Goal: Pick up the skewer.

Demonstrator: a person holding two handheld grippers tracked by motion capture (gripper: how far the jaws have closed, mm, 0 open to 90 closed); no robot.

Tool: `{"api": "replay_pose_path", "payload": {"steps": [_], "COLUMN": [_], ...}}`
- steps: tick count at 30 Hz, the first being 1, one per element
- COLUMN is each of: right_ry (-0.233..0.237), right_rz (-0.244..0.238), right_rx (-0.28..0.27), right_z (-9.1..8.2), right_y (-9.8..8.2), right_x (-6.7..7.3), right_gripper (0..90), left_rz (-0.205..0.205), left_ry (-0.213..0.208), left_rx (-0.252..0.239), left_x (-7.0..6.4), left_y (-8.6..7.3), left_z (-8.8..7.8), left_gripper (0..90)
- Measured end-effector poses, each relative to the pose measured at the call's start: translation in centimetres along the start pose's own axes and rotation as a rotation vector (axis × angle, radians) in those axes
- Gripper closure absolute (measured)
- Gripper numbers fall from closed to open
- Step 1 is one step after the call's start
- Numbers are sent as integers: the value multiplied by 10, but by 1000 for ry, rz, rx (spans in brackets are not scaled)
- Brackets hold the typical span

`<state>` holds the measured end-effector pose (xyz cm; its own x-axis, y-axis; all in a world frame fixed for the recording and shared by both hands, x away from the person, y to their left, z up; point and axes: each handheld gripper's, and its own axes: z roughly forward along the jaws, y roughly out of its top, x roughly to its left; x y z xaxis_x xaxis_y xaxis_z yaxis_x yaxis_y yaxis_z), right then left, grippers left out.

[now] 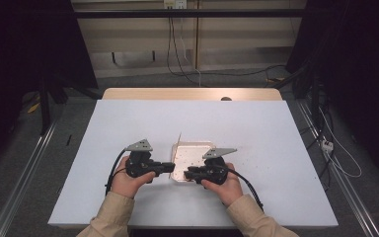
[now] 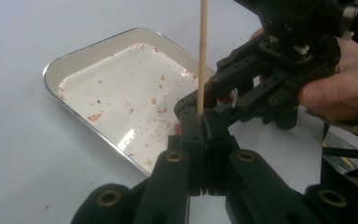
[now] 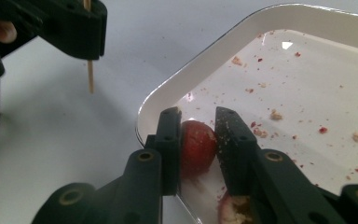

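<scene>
My left gripper point(image 2: 204, 122) is shut on a thin wooden skewer point(image 2: 202, 56) that stands upright, just left of the tray in the high view point(image 1: 179, 140). In the right gripper view the skewer's tip point(image 3: 90, 77) pokes out below the left gripper's jaws point(image 3: 74, 28), a little above the table. My right gripper point(image 3: 198, 116) is shut on a red round piece of food point(image 3: 196, 147) at the near corner of the white tray point(image 3: 168, 93). In the high view the left gripper point(image 1: 167, 167) and right gripper point(image 1: 188, 174) point at each other across that corner.
The white tray point(image 1: 197, 146) holds red and pale crumbs. A second reddish piece with a pale inside point(image 3: 233, 210) lies in it under my right jaw. Crumbs dot the white table point(image 1: 256, 128) right of the tray. Cables trail on the floor beyond.
</scene>
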<state>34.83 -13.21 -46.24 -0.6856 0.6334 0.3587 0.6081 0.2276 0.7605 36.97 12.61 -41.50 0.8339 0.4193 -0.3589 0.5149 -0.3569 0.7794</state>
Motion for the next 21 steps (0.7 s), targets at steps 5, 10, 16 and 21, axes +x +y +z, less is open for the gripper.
{"api": "replay_pose_path", "payload": {"steps": [5,10,16,21], "right_ry": [12,17,29,40], "right_rz": [28,52,105,152], "right_rx": [4,23,5,-52], "right_z": [-1,5,5,-4], "right_y": [0,-2,-1,3], "right_x": [-2,-1,-1,-5], "right_gripper": [717,684,741,742], "left_rz": [-1,0,0,-1], "left_ry": [1,-2,-1,-10], "left_rx": [1,5,7,15], "left_x": [0,-1,0,-1], "left_y": [0,0,0,0], "left_z": [0,1,0,0], "left_gripper": [891,891,891,891]}}
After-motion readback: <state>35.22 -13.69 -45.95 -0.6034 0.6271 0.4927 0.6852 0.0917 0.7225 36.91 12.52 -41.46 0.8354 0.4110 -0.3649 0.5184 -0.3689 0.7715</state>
